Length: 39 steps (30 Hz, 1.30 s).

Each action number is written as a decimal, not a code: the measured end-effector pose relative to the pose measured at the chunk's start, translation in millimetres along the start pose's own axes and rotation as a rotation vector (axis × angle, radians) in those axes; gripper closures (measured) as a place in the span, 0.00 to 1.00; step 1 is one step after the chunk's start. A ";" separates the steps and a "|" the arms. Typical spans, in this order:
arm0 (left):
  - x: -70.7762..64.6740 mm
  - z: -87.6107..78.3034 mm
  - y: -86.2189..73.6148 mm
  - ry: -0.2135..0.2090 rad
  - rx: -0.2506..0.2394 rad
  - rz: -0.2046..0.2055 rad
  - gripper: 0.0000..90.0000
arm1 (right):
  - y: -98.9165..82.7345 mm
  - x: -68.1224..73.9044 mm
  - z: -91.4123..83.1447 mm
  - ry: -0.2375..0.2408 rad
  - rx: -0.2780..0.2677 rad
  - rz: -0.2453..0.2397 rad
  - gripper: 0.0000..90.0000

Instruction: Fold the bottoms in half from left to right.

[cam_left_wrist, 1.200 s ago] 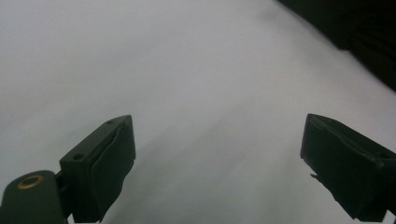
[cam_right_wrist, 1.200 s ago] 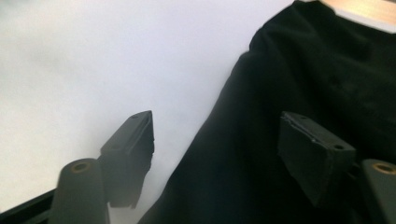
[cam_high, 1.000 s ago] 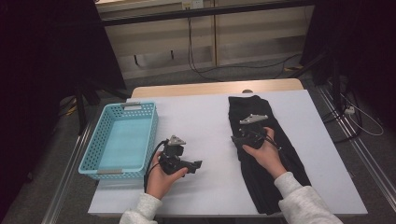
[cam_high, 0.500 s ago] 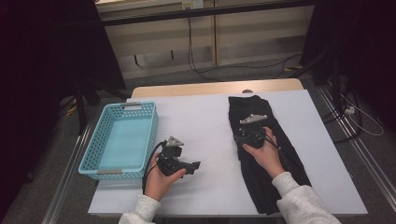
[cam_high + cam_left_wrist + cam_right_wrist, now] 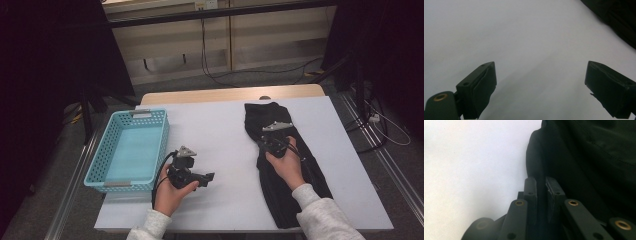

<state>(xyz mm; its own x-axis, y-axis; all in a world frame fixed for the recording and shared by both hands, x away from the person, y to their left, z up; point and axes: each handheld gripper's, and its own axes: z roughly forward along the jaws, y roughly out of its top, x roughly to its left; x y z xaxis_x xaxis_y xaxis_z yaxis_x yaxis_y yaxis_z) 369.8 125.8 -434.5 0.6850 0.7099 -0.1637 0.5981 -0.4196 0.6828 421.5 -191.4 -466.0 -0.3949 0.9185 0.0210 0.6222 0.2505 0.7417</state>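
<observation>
From the high view, a black garment (image 5: 285,165) lay lengthwise along the right side of the white table (image 5: 220,130), reaching its near edge. The right claw (image 5: 267,142) pressed down on the garment's left edge, near its far end. The left claw (image 5: 209,177) hovered above bare table near the front edge, just right of a blue basket (image 5: 97,167), well apart from the garment.

In the left gripper view, its jaws stood wide with nothing between them; the garment (image 5: 616,20) showed at the top right corner.

In the right gripper view, the jaws had just been closing and stood narrow, pinching a fold of the garment's (image 5: 586,157) edge.
</observation>
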 end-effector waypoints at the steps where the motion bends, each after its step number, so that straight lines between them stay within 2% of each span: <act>1: 0.1 0.2 -0.1 0.003 -0.003 -0.001 0.12 | -0.2 -0.1 0.0 -0.001 -0.002 -0.001 0.90; 3: -0.4 0.4 0.2 0.008 -0.014 -0.003 0.12 | -0.1 0.6 -0.5 -0.001 0.000 -0.014 0.91; 4: -0.3 -0.8 1.3 0.001 -0.002 0.010 0.12 | -0.2 0.3 -0.6 0.002 -0.001 -0.016 0.91; 6: -1.0 -0.1 1.7 0.002 -0.013 0.006 0.12 | -0.4 -1.4 -1.1 0.017 -0.004 0.001 0.92; 10: 0.4 1.5 0.6 -0.001 0.003 -0.001 0.12 | -0.2 -0.9 -2.0 0.051 -0.003 0.022 0.93; 12: -0.6 3.6 -0.3 0.000 -0.003 -0.006 0.12 | 0.2 3.0 -1.8 0.052 -0.001 -0.001 0.93; 16: -1.9 4.9 -1.0 -0.002 0.005 -0.002 0.12 | 1.1 9.1 -0.8 0.071 0.001 -0.014 0.93; 19: -2.0 3.8 -0.6 -0.007 0.009 -0.007 0.12 | 1.5 13.5 -0.9 0.107 0.003 -0.020 0.93; 24: -0.4 3.2 -0.6 -0.004 0.012 -0.005 0.12 | 2.8 23.5 -0.8 0.156 0.004 -0.065 0.93; 28: -0.4 3.7 -1.4 0.004 0.010 -0.012 0.12 | 3.6 34.6 1.2 0.194 0.010 -0.096 0.93; 31: 0.2 2.6 -0.9 0.014 0.016 -0.017 0.12 | 4.6 48.2 2.8 0.247 0.018 -0.115 0.92; 32: 0.3 3.1 -1.2 0.031 0.009 -0.029 0.13 | 4.7 52.3 3.1 0.252 0.019 -0.124 0.92; 37: 3.5 0.3 -0.1 0.057 -0.003 -0.062 0.14 | 5.3 82.6 2.7 0.358 0.040 -0.205 0.92; 39: 4.4 -0.8 0.9 0.064 -0.004 -0.075 0.14 | 4.5 94.3 1.7 0.415 0.053 -0.221 0.91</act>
<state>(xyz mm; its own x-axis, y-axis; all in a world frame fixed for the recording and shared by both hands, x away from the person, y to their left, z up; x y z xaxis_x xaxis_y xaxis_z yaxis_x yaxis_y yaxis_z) 373.1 129.0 -434.1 0.6104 0.7739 -0.1685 0.6448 -0.3620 0.6731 388.2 -103.1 -461.8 -0.7517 0.6442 0.1411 0.5222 0.4509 0.7239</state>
